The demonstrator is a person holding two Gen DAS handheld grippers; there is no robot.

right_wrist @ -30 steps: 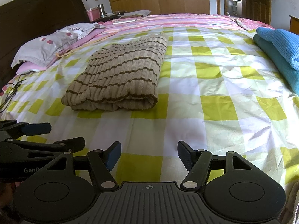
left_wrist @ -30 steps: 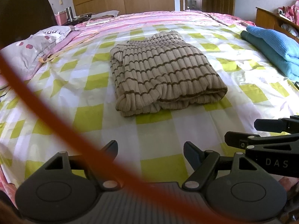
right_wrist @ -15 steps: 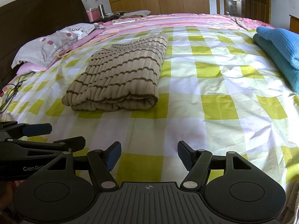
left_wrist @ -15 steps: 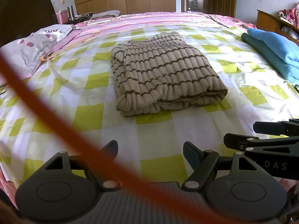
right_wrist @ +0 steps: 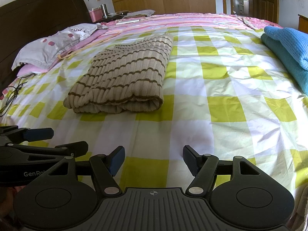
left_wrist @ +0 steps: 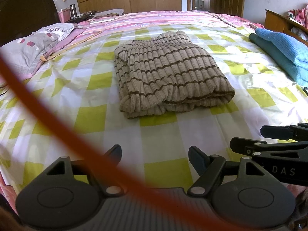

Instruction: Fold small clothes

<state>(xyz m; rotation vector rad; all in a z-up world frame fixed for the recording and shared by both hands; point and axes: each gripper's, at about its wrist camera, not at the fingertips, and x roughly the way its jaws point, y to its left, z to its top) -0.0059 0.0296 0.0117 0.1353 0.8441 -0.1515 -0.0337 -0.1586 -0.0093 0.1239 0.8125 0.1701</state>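
A beige sweater with thin brown stripes (left_wrist: 169,77) lies folded into a thick rectangle on the yellow-and-white checked bedsheet (left_wrist: 92,80); the right wrist view shows the sweater (right_wrist: 123,79) left of centre. My left gripper (left_wrist: 155,155) hovers open over bare sheet, well short of the sweater's near fold, with nothing between its fingers. My right gripper (right_wrist: 154,156) is likewise open and empty over the sheet (right_wrist: 221,88), to the right of the sweater. Each gripper shows at the edge of the other's view.
Folded blue knitwear (left_wrist: 283,52) is stacked at the right edge of the bed, seen too as blue knitwear (right_wrist: 288,44). A grey pillow (left_wrist: 32,46) and dark headboard (right_wrist: 38,13) sit at left. A blurred orange cable (left_wrist: 57,132) crosses the left view.
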